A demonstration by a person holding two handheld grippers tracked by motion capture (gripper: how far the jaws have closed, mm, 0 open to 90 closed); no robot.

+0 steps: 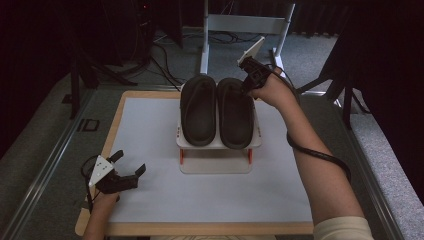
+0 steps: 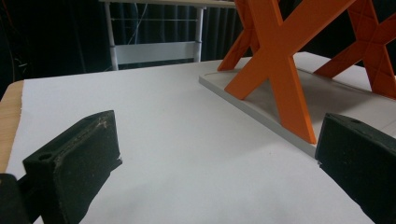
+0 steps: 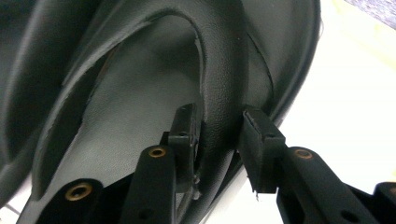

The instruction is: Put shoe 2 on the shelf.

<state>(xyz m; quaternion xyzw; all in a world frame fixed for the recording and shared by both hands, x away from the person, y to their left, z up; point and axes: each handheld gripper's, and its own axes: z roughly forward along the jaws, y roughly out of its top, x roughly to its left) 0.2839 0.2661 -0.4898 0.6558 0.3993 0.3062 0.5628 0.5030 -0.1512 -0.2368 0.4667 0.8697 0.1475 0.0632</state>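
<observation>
High view: 2 black slippers on rack; right gripper straddles strap, loosened; left gripper apart.

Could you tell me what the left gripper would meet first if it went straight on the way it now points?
Probably nothing soon: the left gripper, jaws open, points along the bare white mat. The rack's grey base and orange legs lie right of that line, though depth is unclear.

Two black rubber sandals lie side by side on the white two-tier shoe rack with orange legs, standing at the back middle of the wooden table with a white mat.
</observation>
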